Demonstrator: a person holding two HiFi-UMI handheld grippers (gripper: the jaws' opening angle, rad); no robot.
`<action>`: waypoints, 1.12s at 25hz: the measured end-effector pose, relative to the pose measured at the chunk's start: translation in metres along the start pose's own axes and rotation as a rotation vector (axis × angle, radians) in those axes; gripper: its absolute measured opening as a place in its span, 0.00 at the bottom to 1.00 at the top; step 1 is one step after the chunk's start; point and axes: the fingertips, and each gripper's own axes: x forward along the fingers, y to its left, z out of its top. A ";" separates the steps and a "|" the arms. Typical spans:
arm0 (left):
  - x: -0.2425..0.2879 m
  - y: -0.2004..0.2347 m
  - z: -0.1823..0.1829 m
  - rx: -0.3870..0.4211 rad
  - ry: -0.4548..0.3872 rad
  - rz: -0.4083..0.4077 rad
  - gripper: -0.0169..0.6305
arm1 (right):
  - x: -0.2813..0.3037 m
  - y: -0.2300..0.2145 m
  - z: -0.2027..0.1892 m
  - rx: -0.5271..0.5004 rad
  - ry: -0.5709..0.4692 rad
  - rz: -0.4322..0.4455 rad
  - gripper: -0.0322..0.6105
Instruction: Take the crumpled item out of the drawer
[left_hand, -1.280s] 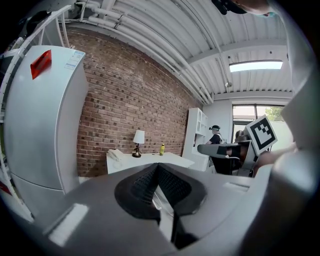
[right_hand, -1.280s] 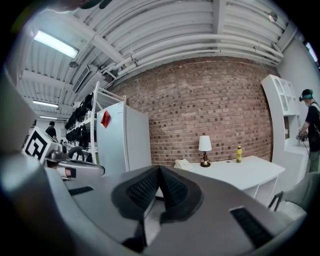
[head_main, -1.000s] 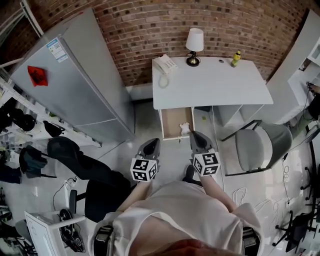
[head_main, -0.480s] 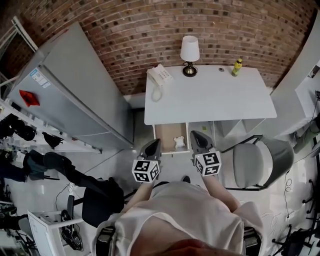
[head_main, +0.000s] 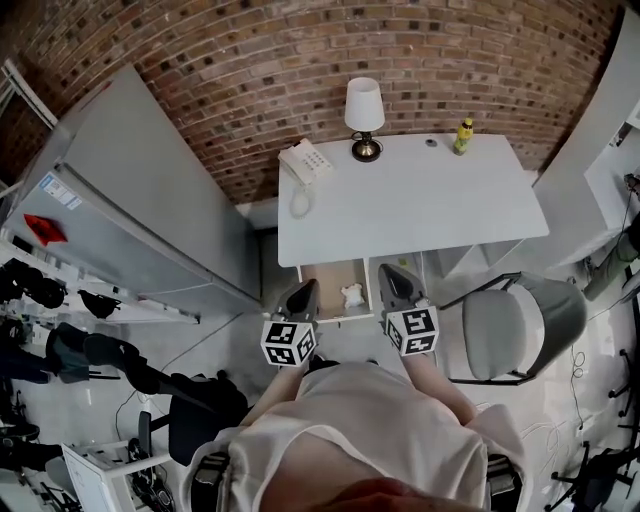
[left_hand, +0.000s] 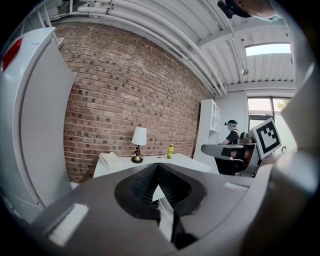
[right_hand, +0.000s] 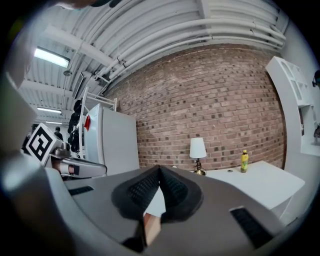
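Drawer (head_main: 330, 275) stood open under the near edge of the white desk (head_main: 420, 200), at 12 o'clock from the person. The crumpled white item (head_main: 352, 295) lay on the drawer floor, toward its 3 o'clock side. Left gripper (head_main: 303, 292) was at the item's 9 o'clock and right gripper (head_main: 390, 275) at its 3 o'clock, both apart from it in the head view. Both pairs of jaws were closed tip to tip, with nothing between them. On the desk: telephone (head_main: 305, 160) at 10 o'clock, lamp (head_main: 364, 115) at 12 o'clock, yellow bottle (head_main: 463, 135) at 1 o'clock.
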 end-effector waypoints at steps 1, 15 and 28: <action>0.003 0.003 0.001 0.003 0.000 -0.006 0.04 | 0.003 -0.002 0.001 0.001 -0.003 -0.013 0.06; 0.008 0.082 0.008 0.004 0.021 -0.040 0.04 | 0.047 0.026 -0.007 0.022 0.045 -0.116 0.06; 0.007 0.100 -0.034 -0.068 0.083 -0.067 0.04 | 0.060 0.047 -0.038 0.002 0.143 -0.111 0.06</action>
